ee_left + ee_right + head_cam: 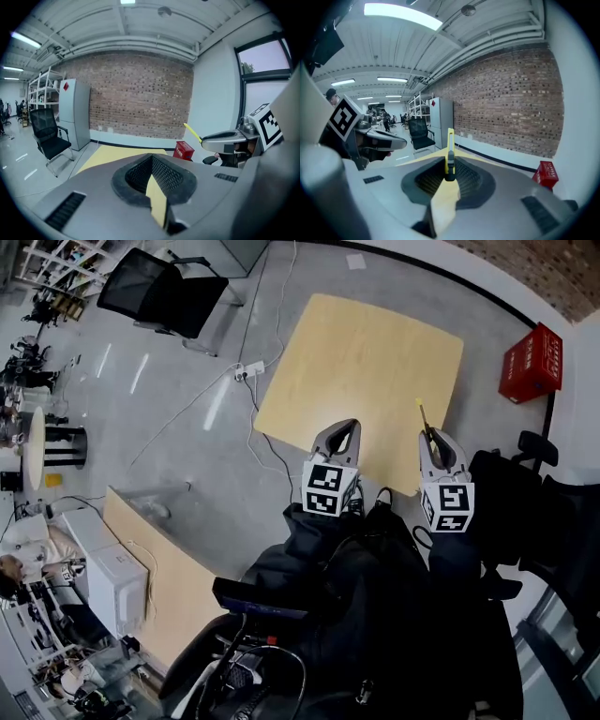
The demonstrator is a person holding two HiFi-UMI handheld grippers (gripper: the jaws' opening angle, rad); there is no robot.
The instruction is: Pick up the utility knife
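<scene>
R gripper [449, 176] clenching on yellow utility knife [449, 145], knife sticking out past jaw tips, L gripper [152, 165] hanging alongside near table [366, 352], jaws pinching together, empty

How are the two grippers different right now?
The right gripper pinches a yellow utility knife; the left gripper holds nothing, its jaws closed together. The left gripper hangs by the near edge of the table, the right gripper by its corner. Both are grey and point toward the table.
</scene>
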